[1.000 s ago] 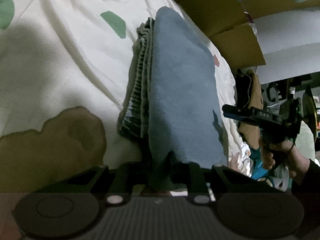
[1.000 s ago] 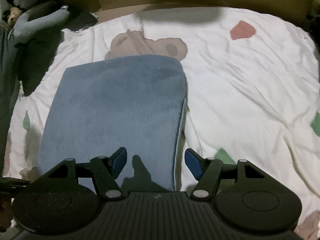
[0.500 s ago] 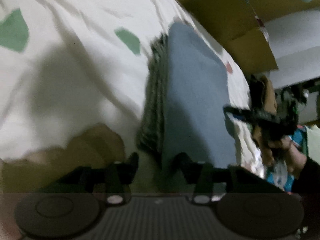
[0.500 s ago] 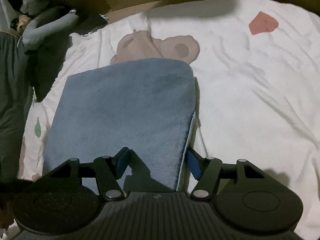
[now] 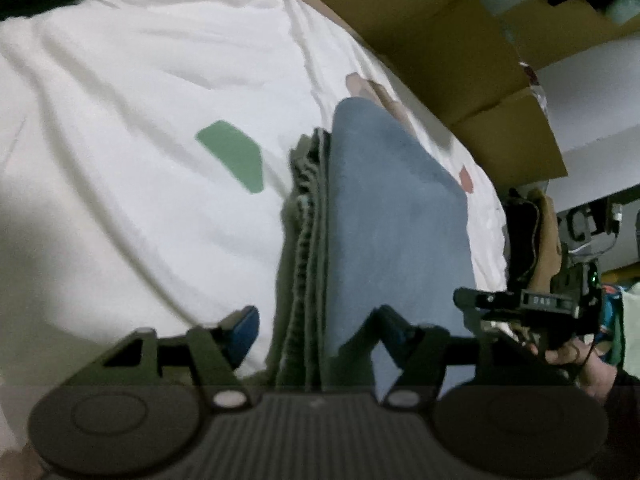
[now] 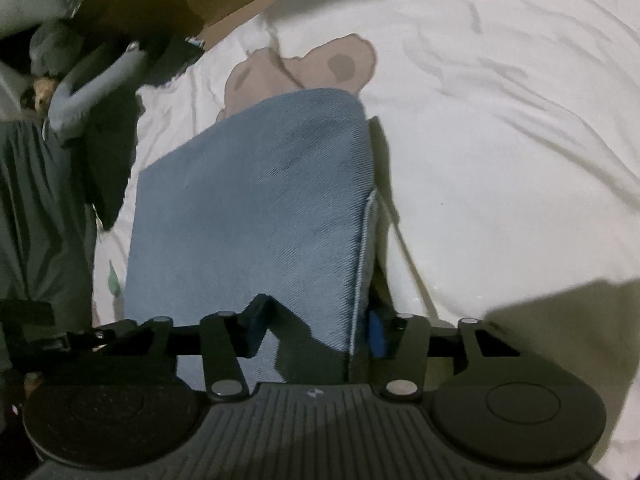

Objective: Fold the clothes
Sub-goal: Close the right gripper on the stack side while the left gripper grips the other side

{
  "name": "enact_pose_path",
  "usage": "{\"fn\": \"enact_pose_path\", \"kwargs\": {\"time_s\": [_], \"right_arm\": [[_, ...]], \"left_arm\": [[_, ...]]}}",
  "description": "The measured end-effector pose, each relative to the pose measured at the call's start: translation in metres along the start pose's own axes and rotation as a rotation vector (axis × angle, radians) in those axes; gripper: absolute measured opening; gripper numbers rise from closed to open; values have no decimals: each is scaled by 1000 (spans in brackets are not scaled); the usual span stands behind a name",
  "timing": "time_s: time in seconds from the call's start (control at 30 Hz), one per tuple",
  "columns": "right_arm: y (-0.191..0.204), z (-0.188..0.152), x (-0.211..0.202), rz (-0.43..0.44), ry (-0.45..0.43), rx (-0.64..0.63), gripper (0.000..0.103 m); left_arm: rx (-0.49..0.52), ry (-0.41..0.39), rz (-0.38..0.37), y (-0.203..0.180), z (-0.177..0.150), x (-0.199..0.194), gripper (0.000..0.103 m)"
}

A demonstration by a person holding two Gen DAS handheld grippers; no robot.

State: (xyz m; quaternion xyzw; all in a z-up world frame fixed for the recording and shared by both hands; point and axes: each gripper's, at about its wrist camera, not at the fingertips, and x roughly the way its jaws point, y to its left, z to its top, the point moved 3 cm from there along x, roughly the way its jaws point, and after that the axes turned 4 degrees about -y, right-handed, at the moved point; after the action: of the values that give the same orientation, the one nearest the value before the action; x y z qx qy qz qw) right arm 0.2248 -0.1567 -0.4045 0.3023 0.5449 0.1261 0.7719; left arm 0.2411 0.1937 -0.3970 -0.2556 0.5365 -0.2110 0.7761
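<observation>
1. We can read no brand or label; the small light marks on the body of the right gripper (image 5: 466, 306), seen from the left wrist view, are too blurred to make out.
2. The task's thing is a stack of folded clothes: a blue folded garment (image 5: 396, 232) on top and greenish striped layers (image 5: 304, 248) under it, lying on a white bedsheet (image 5: 132, 152) printed with green, red and brown patches.
3. Our left gripper (image 5: 316, 332) has just been opening; its jaws now stand wide, one on either side of the near end of the stack, and the pads do not press the cloth.
4. Our right gripper (image 6: 316, 334) has just been closing; its jaws straddle the near right corner of the blue folded garment (image 6: 256, 216), the left finger (image 6: 256, 330) lying on top of the cloth and the right blue pad (image 6: 376, 332) just beside its pale edge. We cannot tell whether the pads pinch it.
5. Beyond the stack stand brown cardboard boxes (image 5: 460, 60); left of the right gripper lie a grey plush toy (image 6: 92, 84) and dark green fabric (image 6: 36, 208).
6. Both grippers point steeply downward at the bed; a hand (image 5: 576, 360) holds the right gripper from below.
</observation>
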Motion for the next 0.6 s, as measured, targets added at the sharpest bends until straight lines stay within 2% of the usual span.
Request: {"fn": "enact_pose_path", "kwargs": {"time_s": [0.3, 0.6], "right_arm": [[0, 0, 2, -13, 2, 2, 51], [5, 2, 7, -24, 5, -21, 56]], "left_arm": [[-42, -1, -48, 4, 7, 15, 72], [-74, 41, -125, -2, 2, 36, 74]]}}
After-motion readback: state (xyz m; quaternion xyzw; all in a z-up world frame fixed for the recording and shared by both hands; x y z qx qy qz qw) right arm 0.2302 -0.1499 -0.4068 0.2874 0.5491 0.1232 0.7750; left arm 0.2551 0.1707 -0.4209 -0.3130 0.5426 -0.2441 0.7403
